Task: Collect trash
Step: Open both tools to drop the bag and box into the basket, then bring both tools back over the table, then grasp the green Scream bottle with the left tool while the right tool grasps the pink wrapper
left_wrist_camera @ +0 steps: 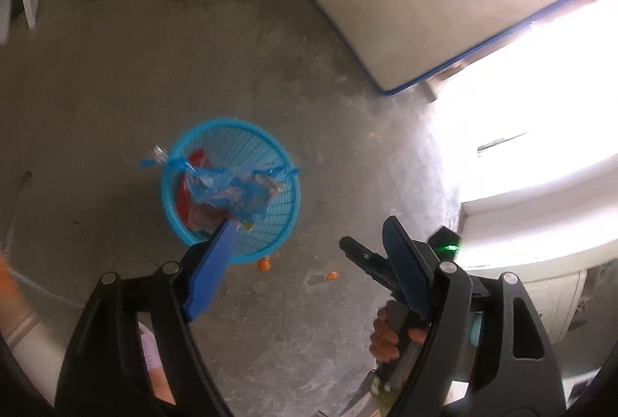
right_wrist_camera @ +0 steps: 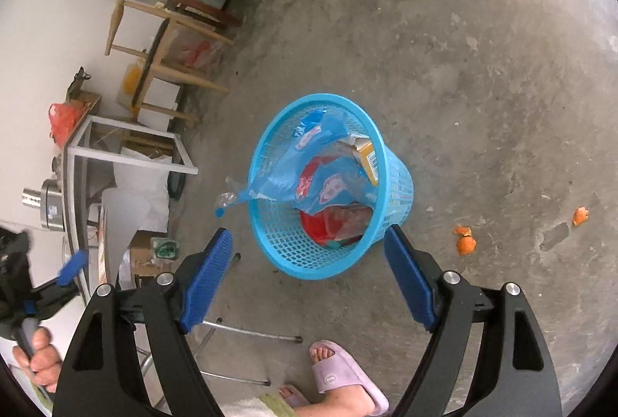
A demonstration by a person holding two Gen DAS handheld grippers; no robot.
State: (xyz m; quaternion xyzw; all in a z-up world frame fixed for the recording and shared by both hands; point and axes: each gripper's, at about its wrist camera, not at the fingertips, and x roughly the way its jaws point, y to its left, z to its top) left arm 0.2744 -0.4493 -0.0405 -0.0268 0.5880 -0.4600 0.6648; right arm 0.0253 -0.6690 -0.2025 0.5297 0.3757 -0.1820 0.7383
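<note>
Left wrist view: a round blue mesh basket (left_wrist_camera: 231,193) stands on the bare concrete floor (left_wrist_camera: 116,108), seen from above. It holds a crumpled blue plastic bag (left_wrist_camera: 220,185) over red wrappers, and the bag's twisted ends hang over the rim on both sides. The left gripper (left_wrist_camera: 309,235) has its jaws spread wide with nothing between them; the basket lies ahead of and below the jaws, toward their left side, and the left blue pad overlaps the basket's near rim in the picture. Two bits of orange peel (left_wrist_camera: 264,263) lie on the floor just beside the basket's near edge, between the two pads in the picture. The right gripper (left_wrist_camera: 370,262) shows at lower right, held in a hand (left_wrist_camera: 384,339); its fingers appear apart. Right wrist view: the same basket (right_wrist_camera: 399,181) leans away in the fisheye, packed with the blue bag (right_wrist_camera: 309,154), a red wrapper, and a white and yellow carton (right_wrist_camera: 367,156) against the far wall of the mesh. One bag end trails out over the left rim. The right gripper (right_wrist_camera: 309,251) is released and holds nothing; the basket sits centred just beyond the pad tips, its near rim between them. Orange peel pieces (right_wrist_camera: 465,241) lie on the floor to the right of the basket, outside the right pad. A foot in a pink slipper (right_wrist_camera: 343,374) stands at the lower edge.
</note>
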